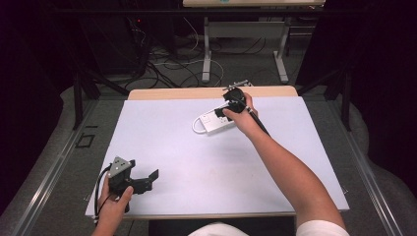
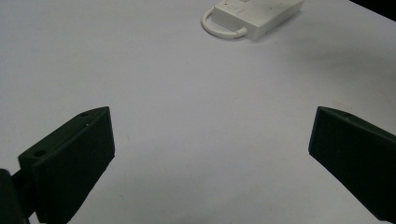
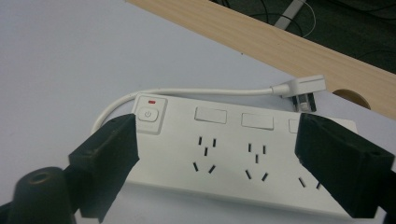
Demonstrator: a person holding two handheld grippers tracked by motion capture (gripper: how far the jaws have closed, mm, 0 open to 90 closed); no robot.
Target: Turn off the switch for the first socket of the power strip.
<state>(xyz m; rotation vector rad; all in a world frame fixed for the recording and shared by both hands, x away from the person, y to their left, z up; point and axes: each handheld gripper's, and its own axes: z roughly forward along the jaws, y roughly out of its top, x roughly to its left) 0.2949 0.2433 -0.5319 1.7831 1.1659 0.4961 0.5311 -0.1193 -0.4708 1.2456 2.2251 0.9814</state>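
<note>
A white power strip (image 1: pixel 212 123) lies flat on the white table top (image 1: pixel 206 167), toward the far middle. In the right gripper view the power strip (image 3: pixel 233 158) shows several socket groups, a switch with a red light (image 3: pixel 149 114), and its white cord looping to a plug (image 3: pixel 301 88) beside it. My right gripper (image 1: pixel 223 112) hovers right over the strip, and the right gripper (image 3: pixel 222 137) is open with its jaws straddling the strip's length. My left gripper (image 1: pixel 151 179) rests near the front left corner; the left gripper (image 2: pixel 210 158) is open and holds nothing, and the power strip (image 2: pixel 254 16) lies far ahead of it.
A bare wooden strip of table (image 1: pixel 211 92) runs along the far edge, with a round hole (image 3: pixel 350 95) in it near the plug. Beyond it on the floor stand another table's legs (image 1: pixel 206 54) and loose cables (image 1: pixel 167 64).
</note>
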